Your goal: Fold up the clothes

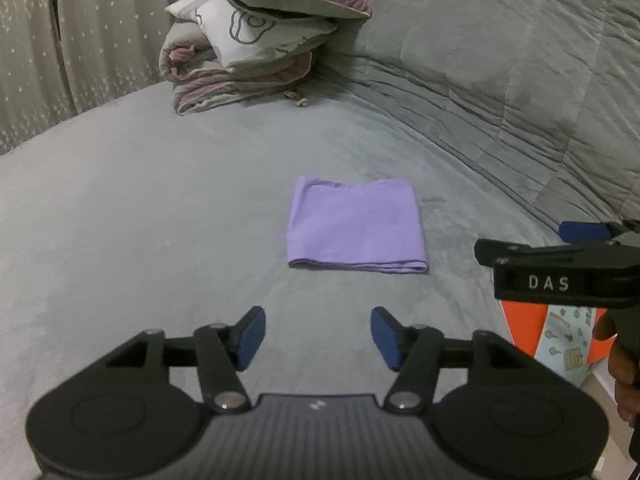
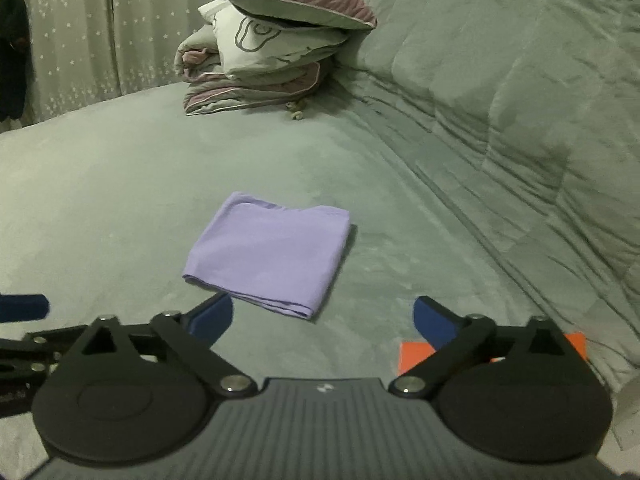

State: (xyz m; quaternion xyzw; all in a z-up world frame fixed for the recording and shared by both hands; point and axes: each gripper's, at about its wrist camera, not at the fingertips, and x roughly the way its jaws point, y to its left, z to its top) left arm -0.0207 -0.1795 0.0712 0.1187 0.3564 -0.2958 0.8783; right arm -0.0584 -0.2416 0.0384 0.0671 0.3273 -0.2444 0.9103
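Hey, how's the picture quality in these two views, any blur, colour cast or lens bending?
Left wrist view: dim, flat light; fisheye bows the bed; purple folded cloth fairly sharp, left hand-held gripper soft. Right wrist view: greener cast, dark corners, right hand-held gripper blurred.

A grey bed (image 1: pixel 140 208) fills the room, its quilted cover (image 1: pixel 520 92) rumpled along one side. Stacked pillows and a folded duvet (image 2: pixel 264 52) sit at the far end before star-patterned curtains (image 2: pixel 80 32).
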